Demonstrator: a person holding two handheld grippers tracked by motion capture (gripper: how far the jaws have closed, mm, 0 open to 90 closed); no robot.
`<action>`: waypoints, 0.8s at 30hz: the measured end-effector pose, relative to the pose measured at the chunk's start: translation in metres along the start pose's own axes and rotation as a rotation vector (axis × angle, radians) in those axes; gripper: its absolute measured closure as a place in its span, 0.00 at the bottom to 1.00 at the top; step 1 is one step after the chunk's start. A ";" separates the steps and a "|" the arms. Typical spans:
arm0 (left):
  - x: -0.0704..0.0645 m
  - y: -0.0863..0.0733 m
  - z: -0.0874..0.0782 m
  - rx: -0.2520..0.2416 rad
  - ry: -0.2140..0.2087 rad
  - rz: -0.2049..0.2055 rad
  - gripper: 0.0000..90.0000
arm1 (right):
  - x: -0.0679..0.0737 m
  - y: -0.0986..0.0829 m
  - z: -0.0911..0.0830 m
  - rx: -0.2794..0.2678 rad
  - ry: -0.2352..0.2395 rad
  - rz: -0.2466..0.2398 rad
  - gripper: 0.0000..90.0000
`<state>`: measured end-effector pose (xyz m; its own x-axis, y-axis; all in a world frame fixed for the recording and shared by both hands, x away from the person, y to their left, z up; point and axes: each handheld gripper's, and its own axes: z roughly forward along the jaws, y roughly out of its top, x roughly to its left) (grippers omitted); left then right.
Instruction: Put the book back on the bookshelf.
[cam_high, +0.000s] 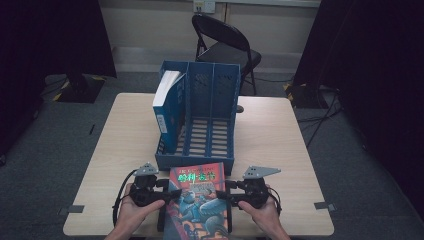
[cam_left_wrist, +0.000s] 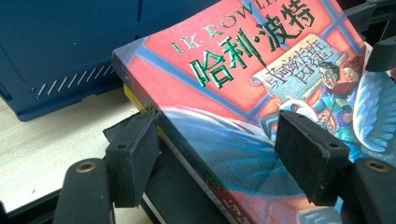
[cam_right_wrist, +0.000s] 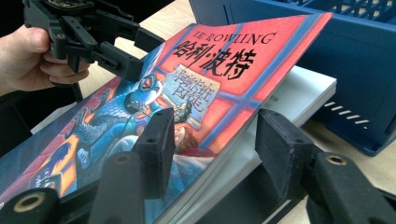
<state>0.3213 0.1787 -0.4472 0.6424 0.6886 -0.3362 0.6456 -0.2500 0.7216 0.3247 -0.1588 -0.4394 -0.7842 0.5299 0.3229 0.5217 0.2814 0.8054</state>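
Book (cam_high: 199, 200) with a red and blue illustrated cover sits at the bottom centre of the high view, near the front edge of the worktop (cam_high: 270, 145), just in front of the blue file rack (cam_high: 200, 115). Left gripper (cam_high: 167, 194) has its jaws set over the book's spine edge, one pad on the cover, one at the side. Right gripper (cam_high: 223, 195) straddles the opposite page edge likewise. Whether either pair presses firmly I cannot tell. A blue-covered volume (cam_high: 167, 107) stands in the rack's leftmost slot.
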 end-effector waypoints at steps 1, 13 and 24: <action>0.000 0.000 0.000 0.000 -0.001 -0.001 0.34 | -0.001 0.000 0.000 0.000 0.001 0.004 0.54; 0.002 0.000 0.001 -0.002 -0.007 0.003 0.33 | -0.011 0.017 0.029 0.010 -0.005 0.020 0.48; 0.004 0.000 0.001 -0.017 -0.017 -0.052 0.34 | -0.014 0.021 0.036 0.004 0.036 0.101 0.55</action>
<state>0.3244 0.1806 -0.4488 0.6153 0.6887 -0.3836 0.6713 -0.2026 0.7130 0.3588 -0.1316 -0.4451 -0.7388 0.5269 0.4201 0.6001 0.2308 0.7659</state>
